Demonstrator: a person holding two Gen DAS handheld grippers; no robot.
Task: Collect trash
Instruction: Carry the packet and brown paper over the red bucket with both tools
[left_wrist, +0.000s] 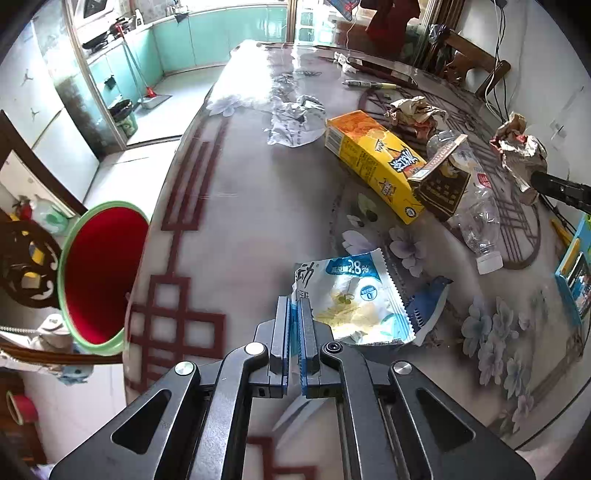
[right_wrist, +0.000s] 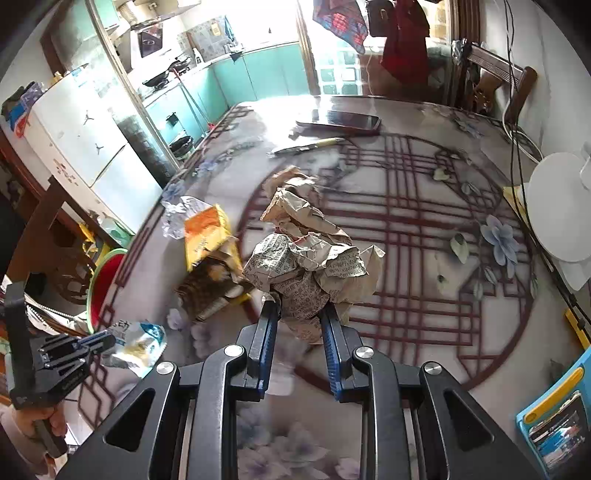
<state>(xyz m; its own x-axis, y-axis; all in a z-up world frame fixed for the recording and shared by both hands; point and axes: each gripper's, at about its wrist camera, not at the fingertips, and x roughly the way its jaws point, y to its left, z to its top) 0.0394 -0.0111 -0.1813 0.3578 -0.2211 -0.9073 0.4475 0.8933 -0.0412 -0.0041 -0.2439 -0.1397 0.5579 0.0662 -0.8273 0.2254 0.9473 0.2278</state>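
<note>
Left hand-held gripper (left_wrist: 294, 306) pinches snack wrapper (left_wrist: 354, 299); right hand-held gripper (right_wrist: 299, 314) clamps crumpled newspaper (right_wrist: 306, 266).

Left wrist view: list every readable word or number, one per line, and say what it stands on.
"28%": on the white and blue snack wrapper pinched in the left claw.
"0": in a small circle on the same wrapper.
Yellow carton: Chinese characters, too distorted to read.
Crushed bottle: red label, too small.

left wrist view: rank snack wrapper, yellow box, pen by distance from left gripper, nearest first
1. Snack wrapper: pinched in the left gripper, trailing right.
2. Yellow box: mid-table, ahead and right.
3. Pen: far end of the table, beyond the box.
</note>
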